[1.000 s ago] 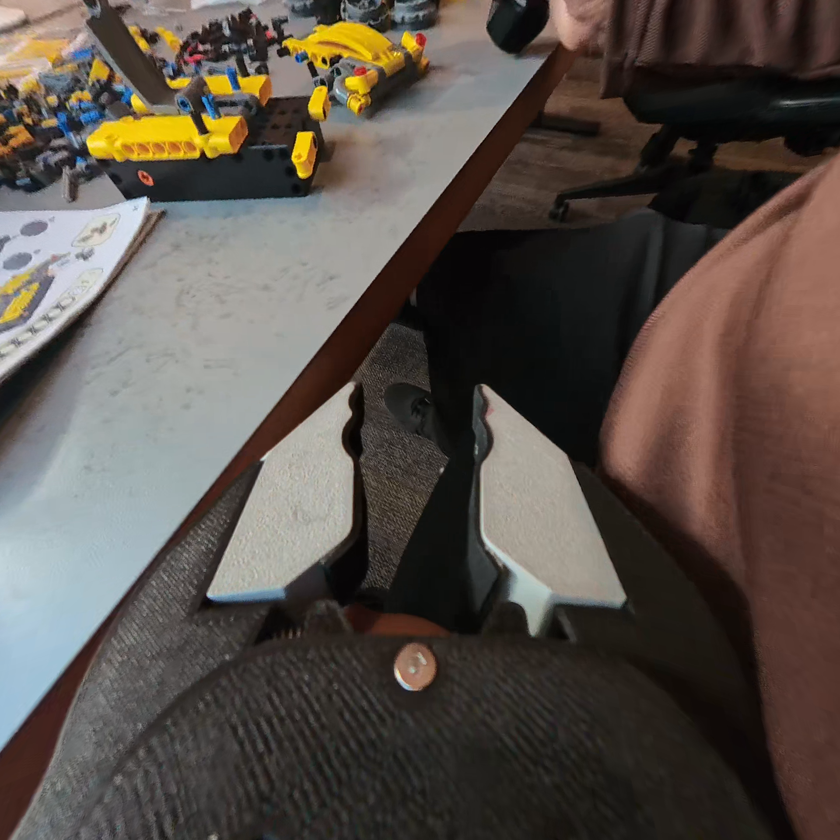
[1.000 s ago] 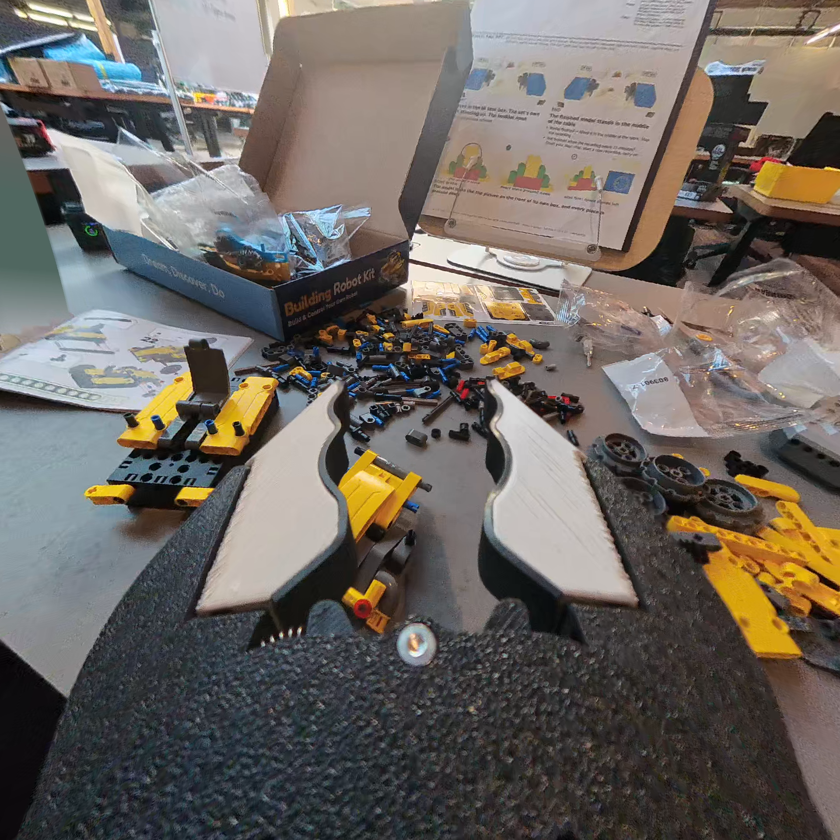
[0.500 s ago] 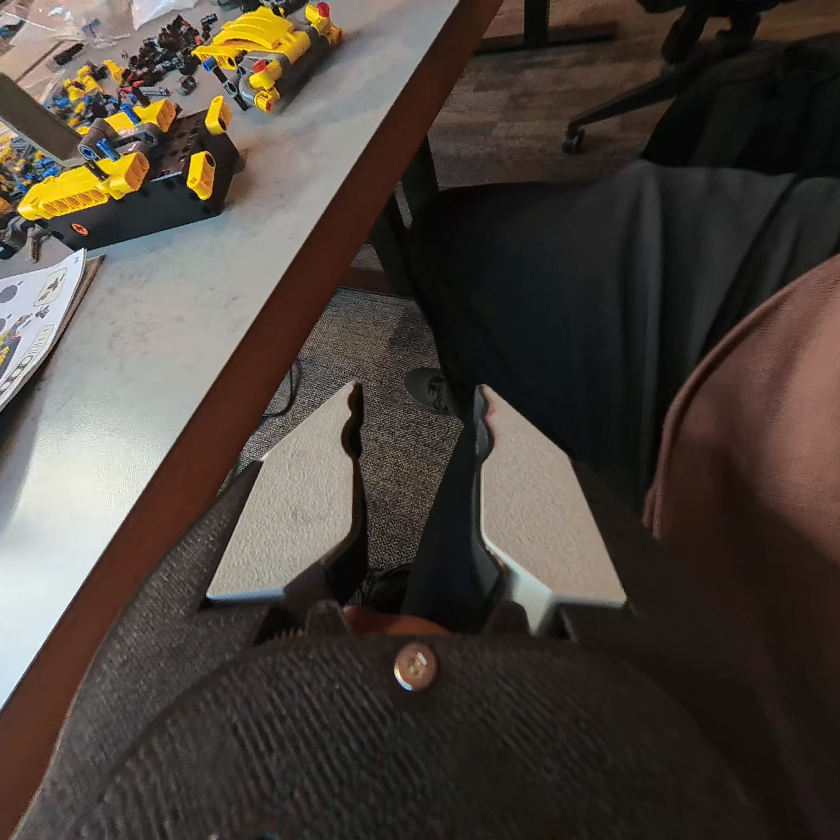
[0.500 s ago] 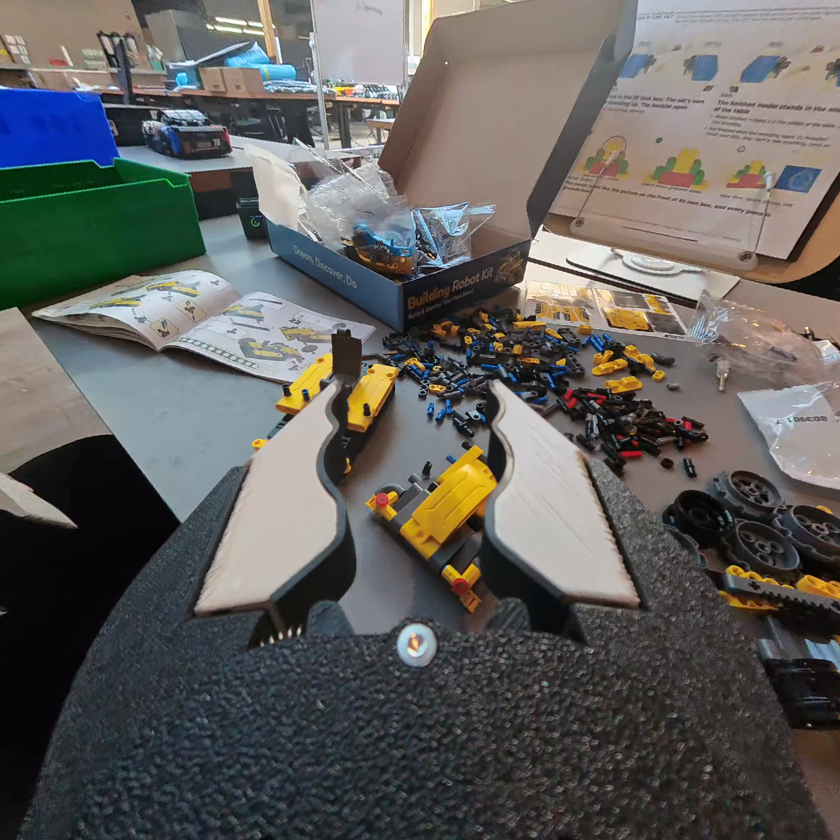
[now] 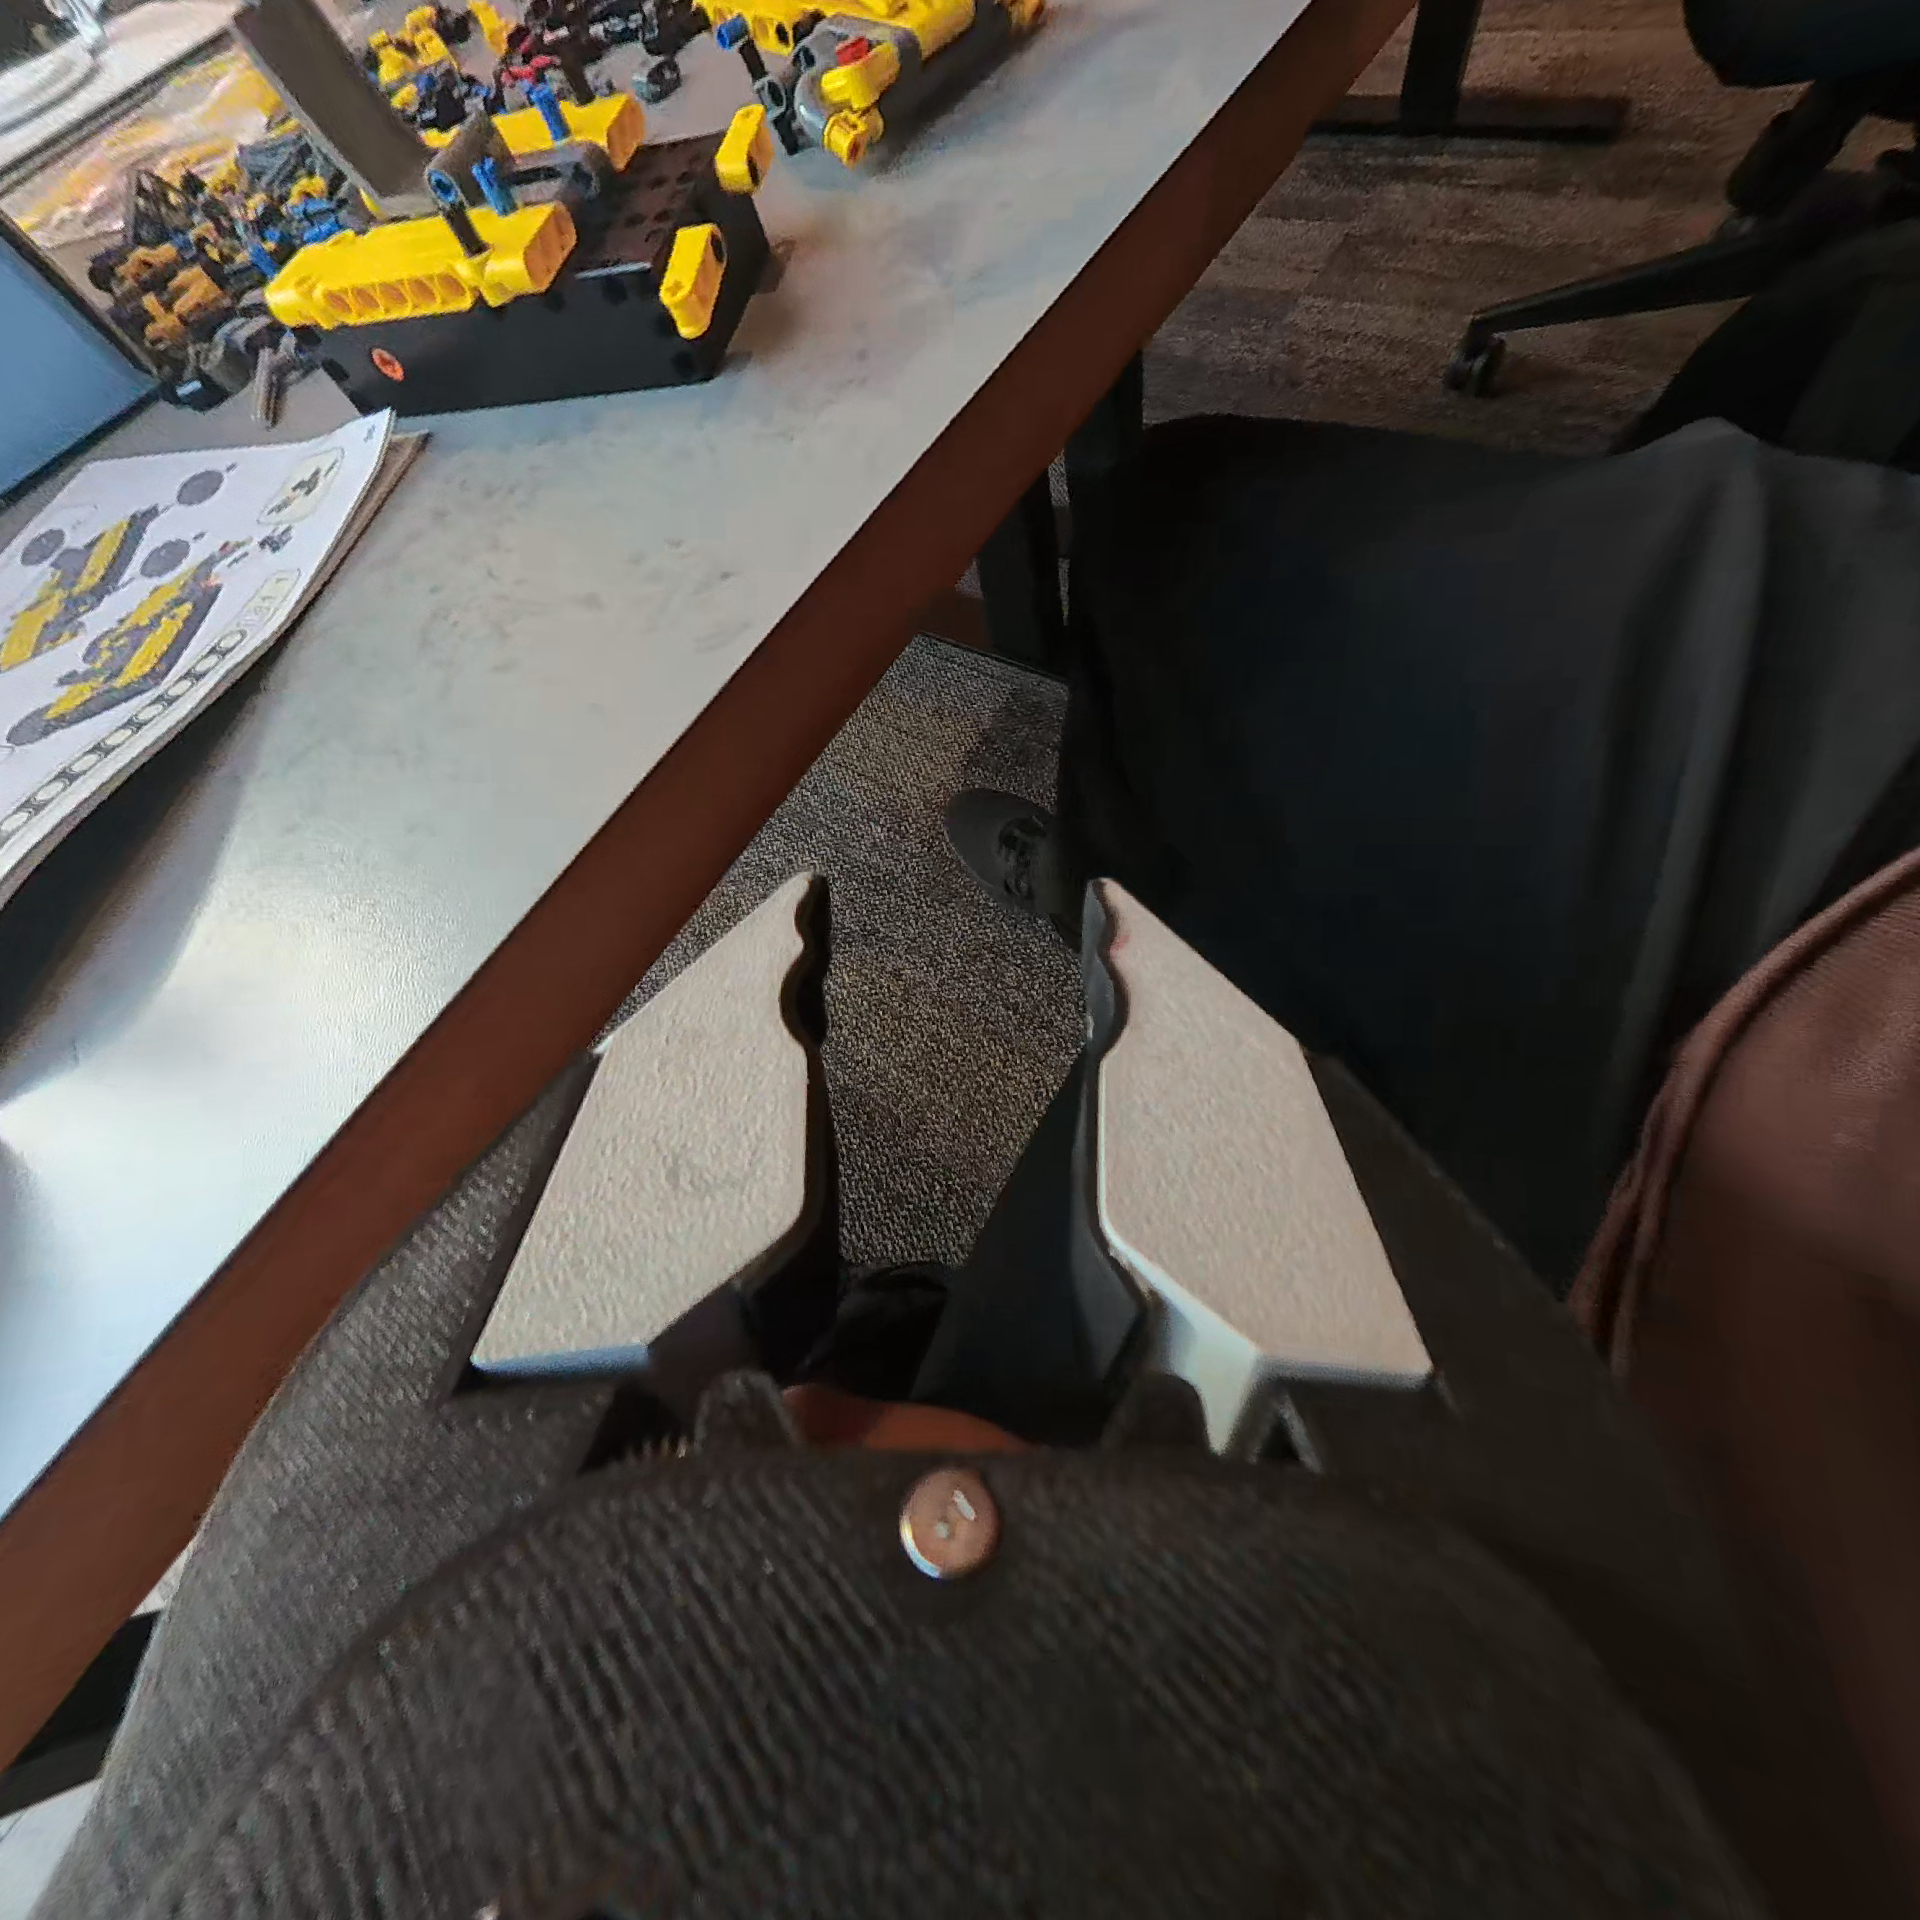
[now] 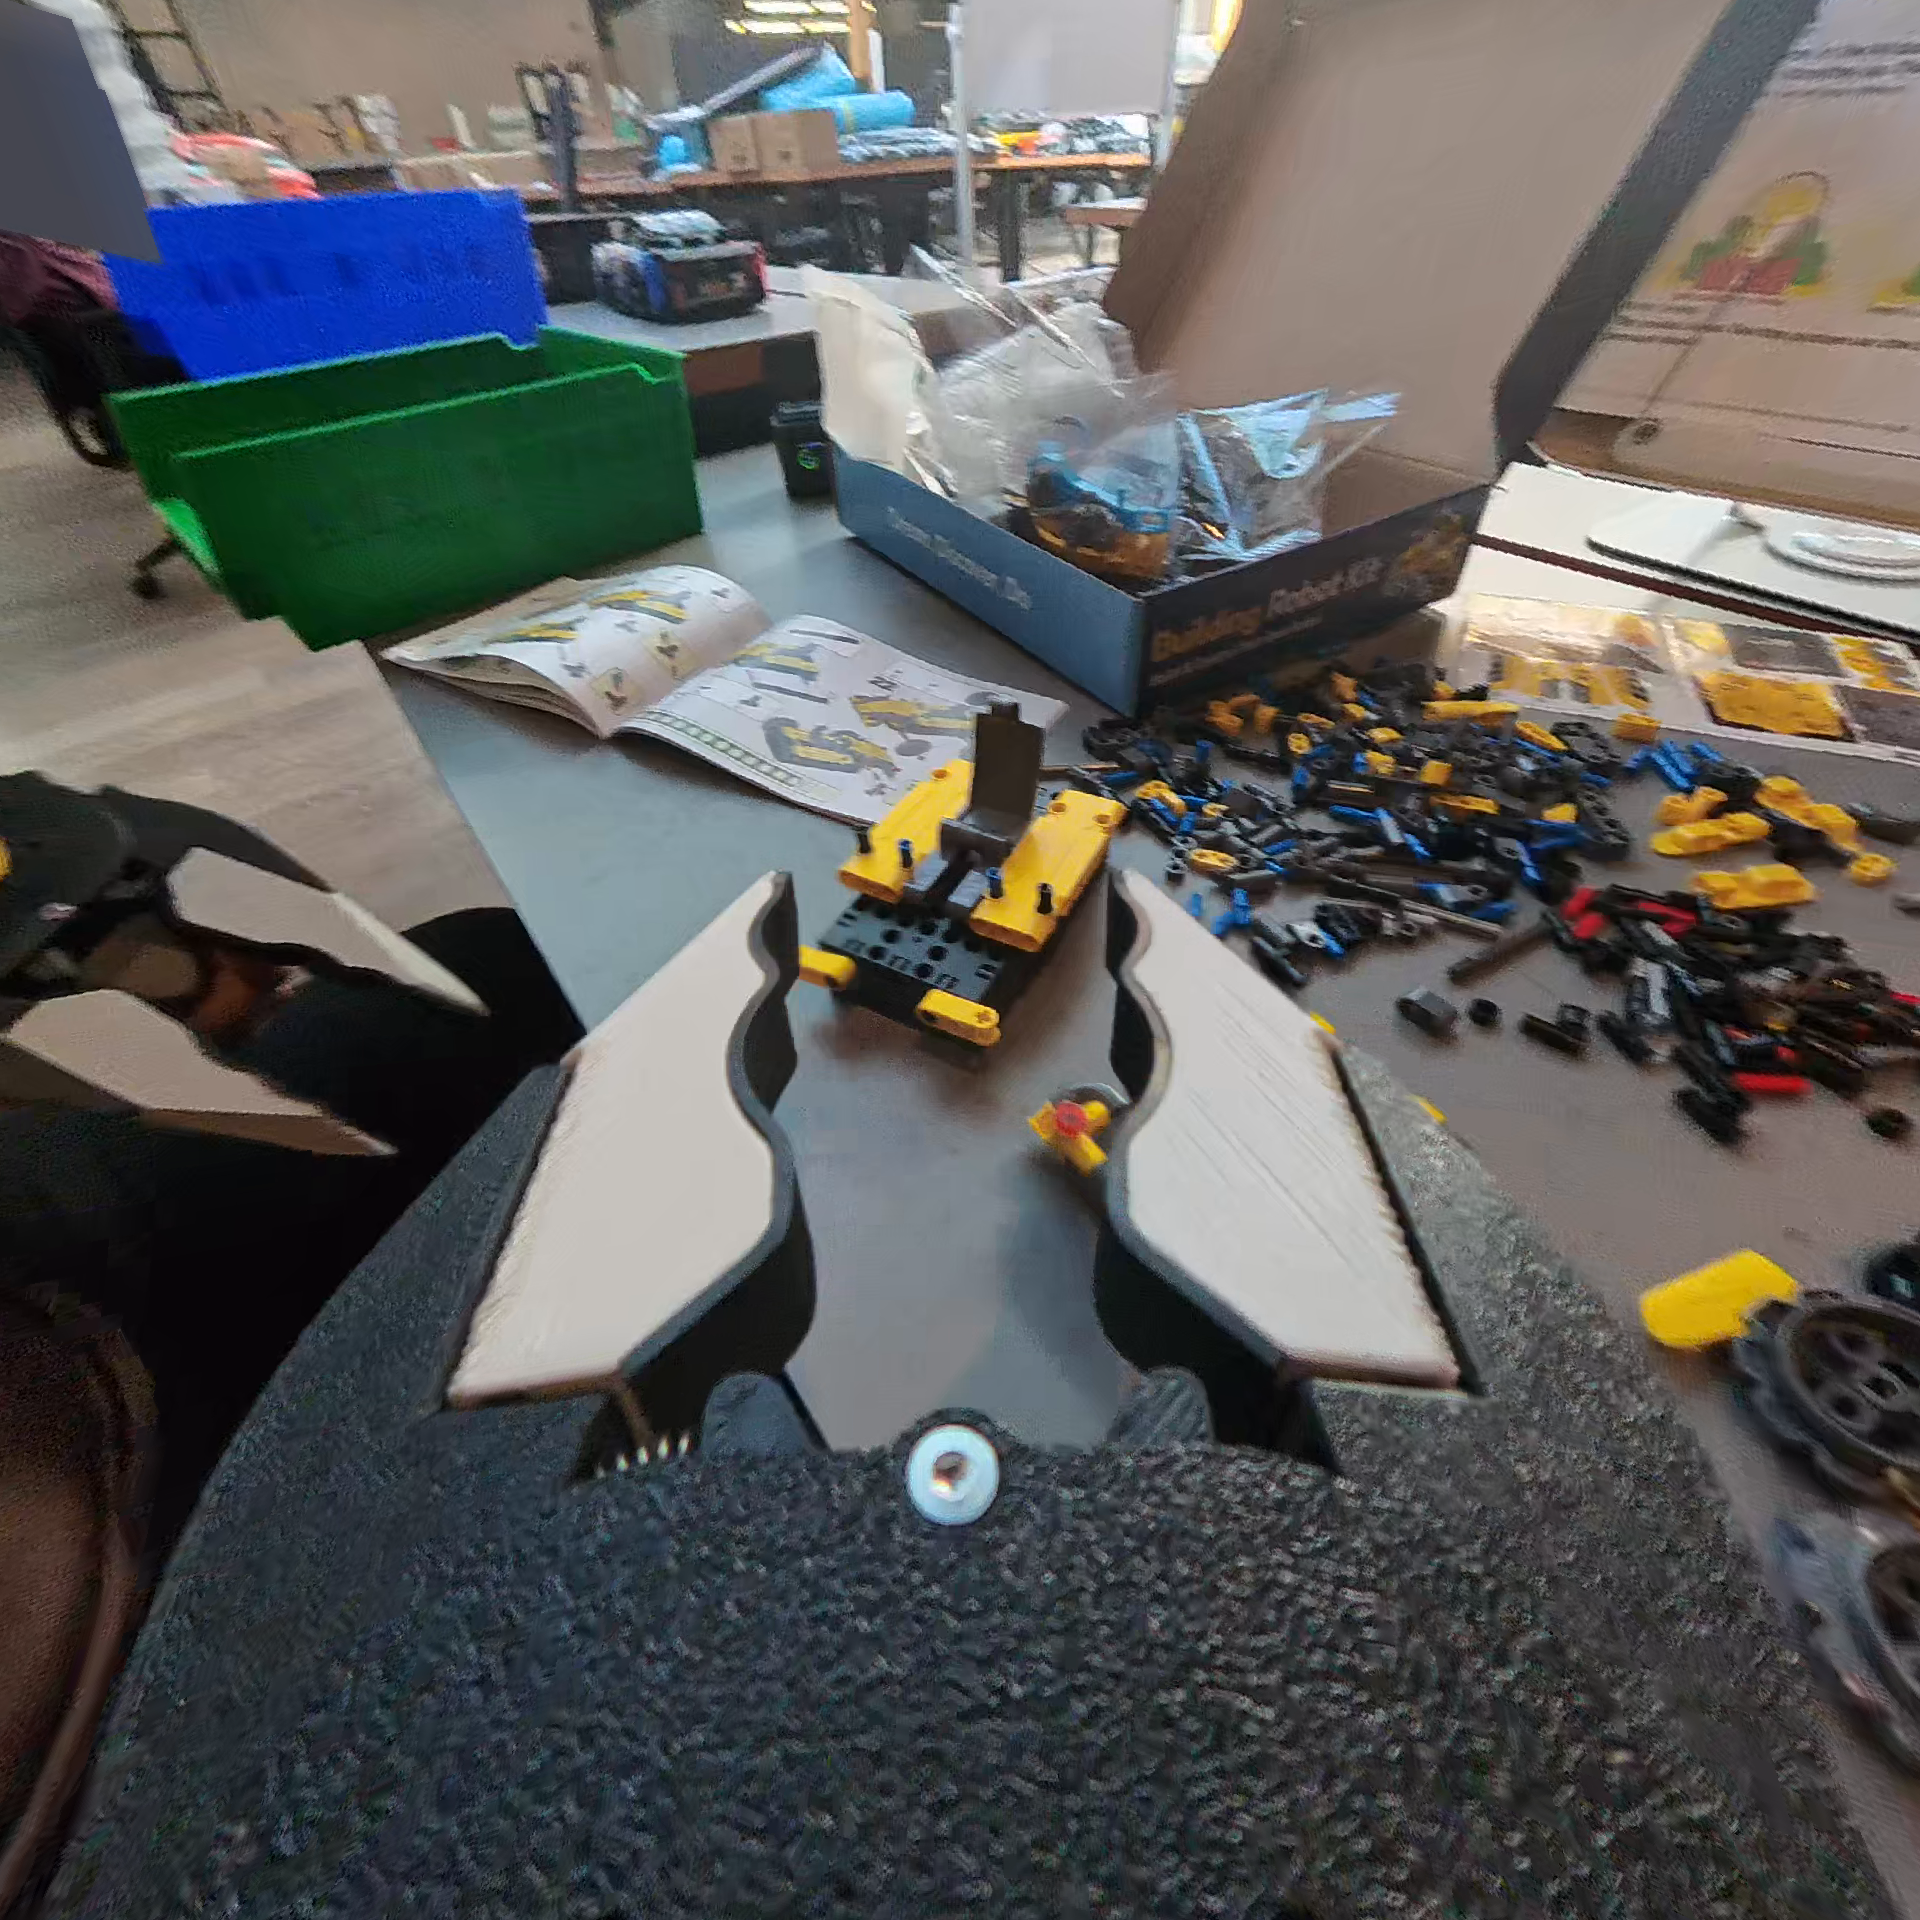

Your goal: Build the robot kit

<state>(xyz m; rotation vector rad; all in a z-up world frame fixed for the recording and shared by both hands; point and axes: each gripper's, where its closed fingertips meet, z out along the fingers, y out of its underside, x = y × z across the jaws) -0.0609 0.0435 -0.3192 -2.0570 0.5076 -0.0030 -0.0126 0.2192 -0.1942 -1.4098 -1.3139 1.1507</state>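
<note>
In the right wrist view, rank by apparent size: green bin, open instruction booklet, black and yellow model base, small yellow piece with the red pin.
1. green bin
2. open instruction booklet; the bin's farther off, so truly bigger
3. black and yellow model base
4. small yellow piece with the red pin

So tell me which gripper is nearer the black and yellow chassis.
Right. The right gripper is open over the table, with the chassis just beyond its fingertips. The left gripper is open off the table's edge, over the carpet.
</note>
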